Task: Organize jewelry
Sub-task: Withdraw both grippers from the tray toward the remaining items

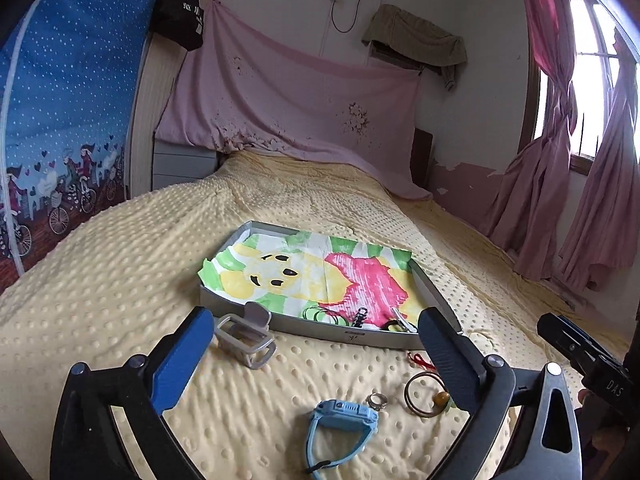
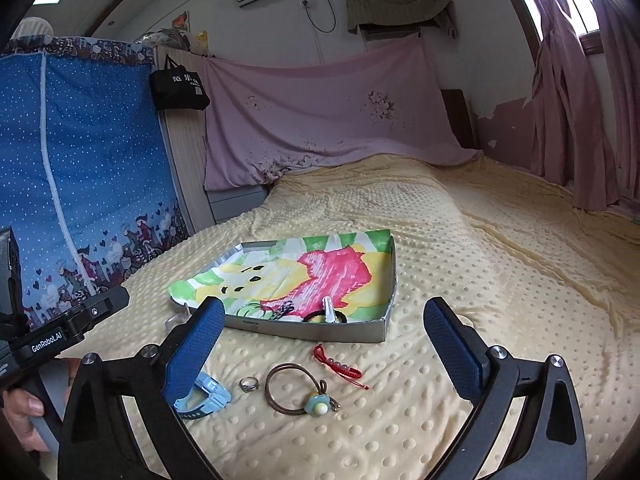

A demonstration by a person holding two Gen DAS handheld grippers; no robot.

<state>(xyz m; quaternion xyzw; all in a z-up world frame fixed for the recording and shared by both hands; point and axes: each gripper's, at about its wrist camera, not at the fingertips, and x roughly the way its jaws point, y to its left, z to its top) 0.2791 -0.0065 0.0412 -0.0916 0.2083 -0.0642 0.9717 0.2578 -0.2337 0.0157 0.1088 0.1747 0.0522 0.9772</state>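
A grey tray lined with a bright cartoon paper lies on the yellow bedspread; a green ring-band, a dark charm and a white clip rest at its near edge. On the blanket lie a light-blue watch, a silver ring, a brown hair tie with a bead, a red cord bracelet and a grey hair claw. My left gripper is open above the watch. My right gripper is open above the hair tie.
The yellow dotted bedspread spreads far right and back. A blue printed fabric wardrobe stands left, a pink cloth hangs over the headboard, pink curtains right. A hand holds the left gripper's handle.
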